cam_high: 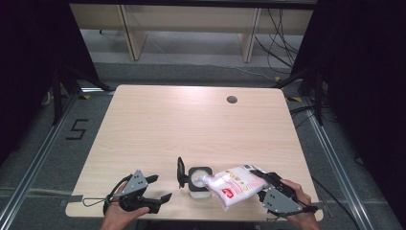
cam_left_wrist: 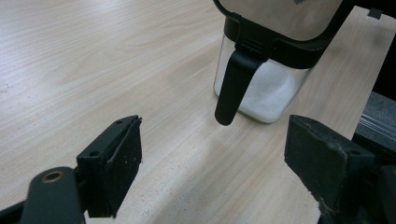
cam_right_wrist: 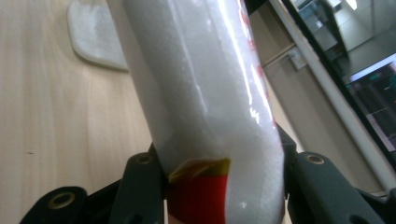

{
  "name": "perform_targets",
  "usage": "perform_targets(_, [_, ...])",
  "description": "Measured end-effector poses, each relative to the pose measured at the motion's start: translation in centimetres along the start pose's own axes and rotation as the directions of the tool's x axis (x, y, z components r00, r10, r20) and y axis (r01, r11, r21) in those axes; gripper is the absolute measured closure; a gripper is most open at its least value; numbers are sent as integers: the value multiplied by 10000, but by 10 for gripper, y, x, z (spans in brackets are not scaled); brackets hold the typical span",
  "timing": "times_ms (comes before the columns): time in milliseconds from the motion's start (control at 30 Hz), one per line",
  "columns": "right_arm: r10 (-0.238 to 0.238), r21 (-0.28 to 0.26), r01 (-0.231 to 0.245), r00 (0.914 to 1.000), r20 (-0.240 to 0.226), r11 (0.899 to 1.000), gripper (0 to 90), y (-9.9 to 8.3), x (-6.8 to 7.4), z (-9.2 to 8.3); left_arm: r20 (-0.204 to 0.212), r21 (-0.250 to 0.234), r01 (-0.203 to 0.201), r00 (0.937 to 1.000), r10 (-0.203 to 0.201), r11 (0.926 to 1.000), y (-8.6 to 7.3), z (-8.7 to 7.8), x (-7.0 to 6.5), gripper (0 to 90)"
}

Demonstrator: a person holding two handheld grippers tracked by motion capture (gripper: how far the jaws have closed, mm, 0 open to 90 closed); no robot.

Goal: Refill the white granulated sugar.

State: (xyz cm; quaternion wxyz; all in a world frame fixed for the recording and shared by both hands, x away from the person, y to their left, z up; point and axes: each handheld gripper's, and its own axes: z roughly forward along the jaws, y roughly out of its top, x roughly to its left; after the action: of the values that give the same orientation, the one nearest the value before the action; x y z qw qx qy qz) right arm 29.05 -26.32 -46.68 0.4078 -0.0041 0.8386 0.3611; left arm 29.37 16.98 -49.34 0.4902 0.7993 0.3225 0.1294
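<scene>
A clear square jar with a black rim and a flipped-up black lid stands near the table's front edge, partly filled with white powder. My right gripper is shut on a white bag with red print, tilted so that its open end rests over the jar's mouth. In the right gripper view the bag bulges between both jaws. My left gripper hangs open to the left of the jar, holding nothing. The left gripper view shows the jar and its black latch just beyond the fingertips.
The wooden table has a round cable hole at the back right. Black frames and loose cables stand on the floor at both sides. A wooden shelf unit stands behind the table.
</scene>
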Motion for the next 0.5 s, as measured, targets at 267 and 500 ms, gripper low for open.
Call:
perform_targets(267, [2713,-1040,-2755,9610,-528,9557,606,-23,-8,0,-2,28,-281,9996,281,9996,1,0,2,184])
perform_targets(500, [4599,-1635,-4698,8827,-965,8675,611,-50,-15,12,-35,69,-123,9999,123,9999,0,0,1,183])
